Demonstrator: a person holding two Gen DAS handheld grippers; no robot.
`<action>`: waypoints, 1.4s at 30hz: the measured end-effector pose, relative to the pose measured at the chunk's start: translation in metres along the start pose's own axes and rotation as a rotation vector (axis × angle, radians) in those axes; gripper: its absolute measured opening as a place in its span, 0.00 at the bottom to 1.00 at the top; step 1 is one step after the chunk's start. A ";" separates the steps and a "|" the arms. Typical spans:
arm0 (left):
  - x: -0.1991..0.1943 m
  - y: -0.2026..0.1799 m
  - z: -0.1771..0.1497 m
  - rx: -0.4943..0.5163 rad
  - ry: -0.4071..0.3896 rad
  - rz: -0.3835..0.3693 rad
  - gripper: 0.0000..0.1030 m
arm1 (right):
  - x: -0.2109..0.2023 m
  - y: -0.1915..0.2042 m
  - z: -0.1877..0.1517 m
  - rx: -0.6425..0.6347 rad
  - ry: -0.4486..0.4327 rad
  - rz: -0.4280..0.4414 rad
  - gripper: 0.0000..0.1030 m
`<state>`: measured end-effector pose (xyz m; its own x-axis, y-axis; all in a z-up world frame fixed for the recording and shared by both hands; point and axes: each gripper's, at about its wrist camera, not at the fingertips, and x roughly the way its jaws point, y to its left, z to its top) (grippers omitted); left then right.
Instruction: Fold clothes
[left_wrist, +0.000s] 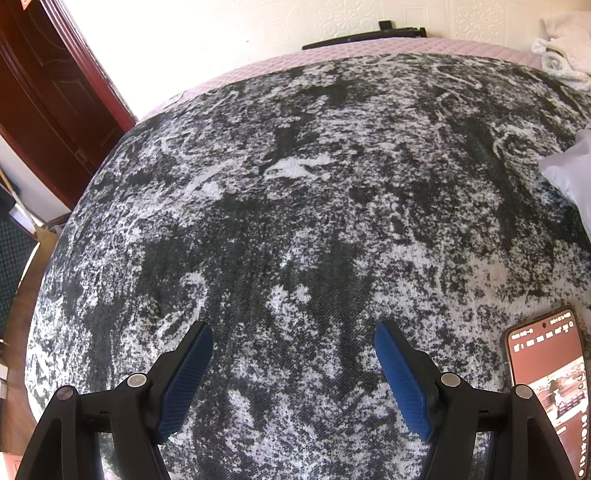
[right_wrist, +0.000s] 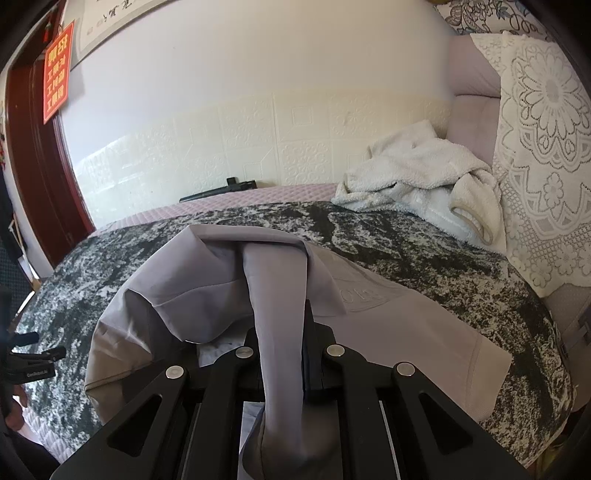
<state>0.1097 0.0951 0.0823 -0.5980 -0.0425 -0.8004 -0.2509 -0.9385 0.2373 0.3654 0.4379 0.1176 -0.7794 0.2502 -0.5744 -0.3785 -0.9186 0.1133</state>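
A light grey garment (right_wrist: 406, 325) lies on the black-and-white patterned bed cover (right_wrist: 424, 243). My right gripper (right_wrist: 284, 354) is shut on a fold of the grey garment and holds it lifted, the cloth draping over and between the jaws. A corner of the garment (left_wrist: 569, 173) shows at the right edge of the left wrist view. My left gripper (left_wrist: 293, 363) is open and empty, low over the bare patterned cover (left_wrist: 295, 206), well left of the garment. The left gripper also shows at the left edge of the right wrist view (right_wrist: 33, 354).
A phone (left_wrist: 546, 384) with its screen lit lies on the cover beside my left gripper's right finger. A white fluffy garment (right_wrist: 417, 177) is heaped at the back by a lace-covered cushion (right_wrist: 546, 155). A black bar (right_wrist: 221, 190) lies along the wall. A dark red door (left_wrist: 48, 92) stands left.
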 end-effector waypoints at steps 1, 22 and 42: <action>0.000 0.000 0.000 0.001 0.000 0.000 0.75 | 0.000 0.000 0.000 0.000 0.000 0.001 0.08; -0.019 0.015 0.041 -0.102 -0.024 -0.107 0.75 | -0.030 0.042 0.194 0.058 -0.204 0.005 0.06; -0.004 0.061 0.073 -0.276 0.040 -0.159 0.75 | -0.112 0.264 0.396 -0.286 -0.258 -0.058 0.80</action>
<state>0.0411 0.0628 0.1401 -0.5361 0.1035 -0.8378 -0.1193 -0.9918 -0.0462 0.1553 0.2881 0.5327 -0.8747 0.3395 -0.3460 -0.2996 -0.9397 -0.1648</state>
